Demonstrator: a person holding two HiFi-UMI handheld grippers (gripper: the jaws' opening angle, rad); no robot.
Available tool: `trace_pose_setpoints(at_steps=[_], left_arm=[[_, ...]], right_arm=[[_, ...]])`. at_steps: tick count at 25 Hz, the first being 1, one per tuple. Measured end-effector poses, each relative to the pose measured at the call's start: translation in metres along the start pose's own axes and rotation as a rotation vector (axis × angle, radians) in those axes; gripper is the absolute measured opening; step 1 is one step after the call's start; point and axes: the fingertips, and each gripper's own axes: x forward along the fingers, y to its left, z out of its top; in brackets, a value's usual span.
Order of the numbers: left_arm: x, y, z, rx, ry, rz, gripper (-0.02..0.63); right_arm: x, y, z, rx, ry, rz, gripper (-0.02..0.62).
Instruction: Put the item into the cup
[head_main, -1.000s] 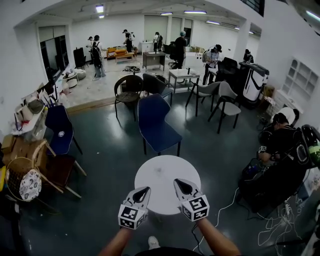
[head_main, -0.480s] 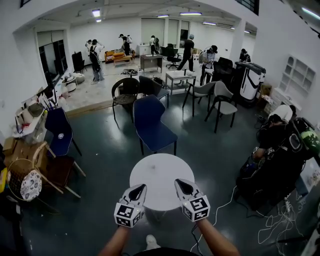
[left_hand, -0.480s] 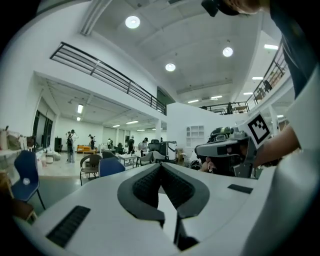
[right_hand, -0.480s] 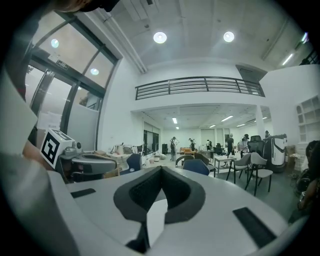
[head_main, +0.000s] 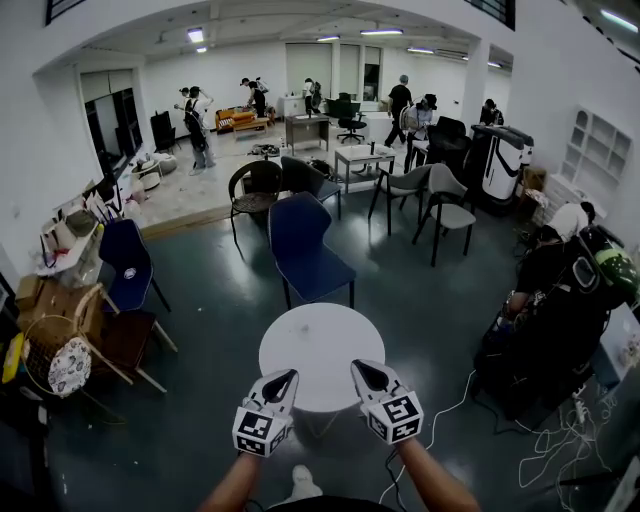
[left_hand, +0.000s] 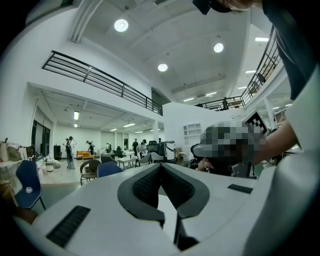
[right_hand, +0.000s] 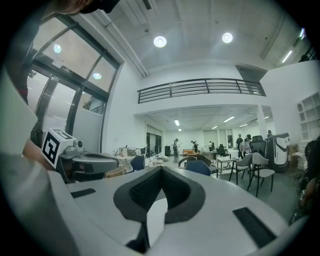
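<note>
A round white table (head_main: 320, 335) stands just ahead of me with nothing on it; no cup and no item show in any view. My left gripper (head_main: 283, 378) hovers over the table's near left edge, its jaws pressed together and empty. My right gripper (head_main: 362, 368) hovers over the near right edge, also shut with nothing in it. In the left gripper view the left gripper (left_hand: 161, 167) points out into the room, tips meeting. In the right gripper view the right gripper (right_hand: 161, 170) does the same, and the other gripper's marker cube shows at the left.
A blue chair (head_main: 305, 250) stands right behind the table, with more chairs and small tables beyond. A wooden chair (head_main: 120, 340) and clutter sit at the left. A seated person (head_main: 560, 290) and floor cables (head_main: 550, 440) are at the right. Several people stand far back.
The head view has shifted slightly and people in the background have moved. Both grippers keep the same pose over the table's near edge, still shut.
</note>
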Motion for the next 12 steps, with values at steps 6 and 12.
trace_pose_setpoints(at_steps=[6,12], left_arm=[[-0.022,-0.034,0.004,0.012,0.003,0.019,0.015],[-0.039,-0.061,0.005,0.019,0.004,0.041,0.017]], right_arm=[[-0.037,0.007,0.001,-0.003,-0.011,0.017,0.014],[-0.065,0.014,-0.001,-0.003,-0.019,0.036,0.014]])
